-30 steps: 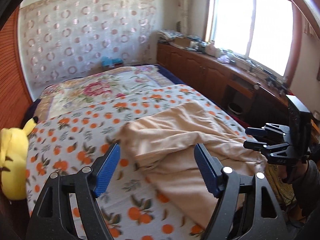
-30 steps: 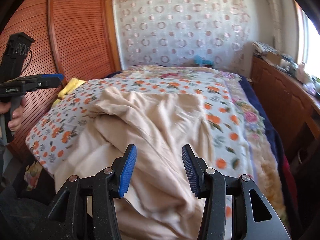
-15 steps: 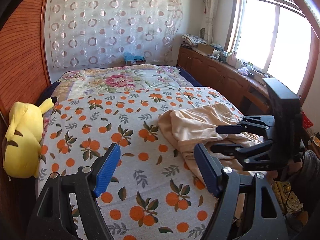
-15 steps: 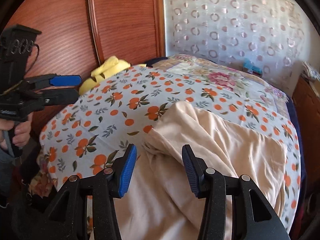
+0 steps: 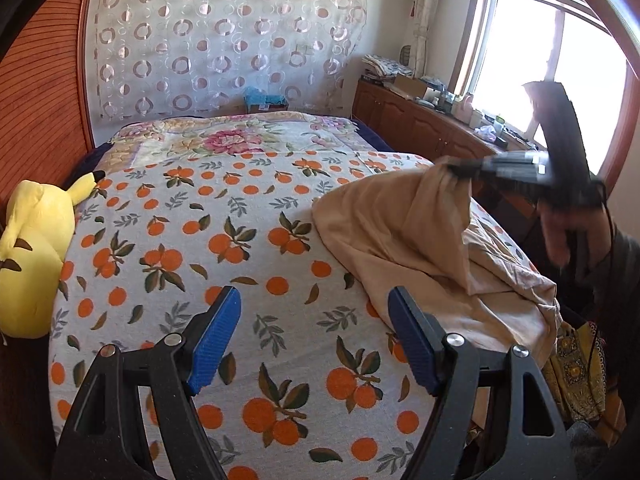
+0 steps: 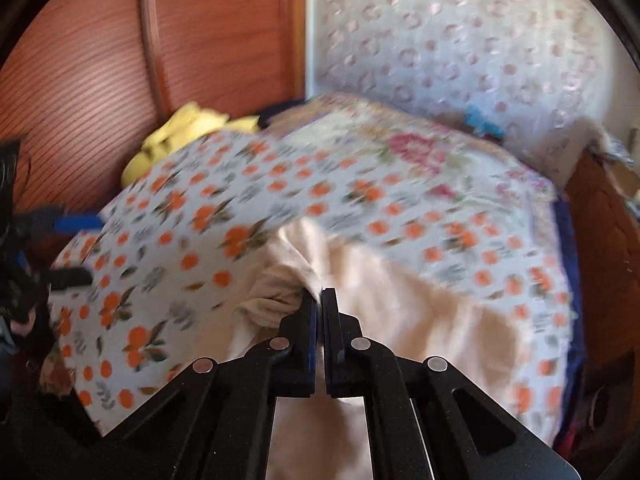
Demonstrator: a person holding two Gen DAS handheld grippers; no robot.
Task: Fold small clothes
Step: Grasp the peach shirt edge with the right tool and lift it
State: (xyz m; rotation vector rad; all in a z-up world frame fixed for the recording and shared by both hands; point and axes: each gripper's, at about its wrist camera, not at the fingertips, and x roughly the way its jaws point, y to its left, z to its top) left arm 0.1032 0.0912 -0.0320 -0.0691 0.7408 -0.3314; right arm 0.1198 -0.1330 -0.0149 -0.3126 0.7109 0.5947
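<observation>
The right tongs [image 6: 321,300] are clamping a bunched edge of the beige garment [image 5: 404,240] and lifting it off the bed [image 5: 240,248], near its right edge, while the left tongs [image 5: 316,344] are hovering apart and empty, likely needing a second corner to spread it flat

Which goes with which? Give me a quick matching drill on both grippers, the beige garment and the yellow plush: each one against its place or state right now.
Things:
1. left gripper
2. right gripper
3. garment
4. plush

States:
A. lies at the bed's edge by the wooden wall
B. open, over the orange-print sheet, holding nothing
C. one end lifted, the rest draped on the bed
D. shut on cloth

Pairs: 1-B, 2-D, 3-C, 4-A
</observation>
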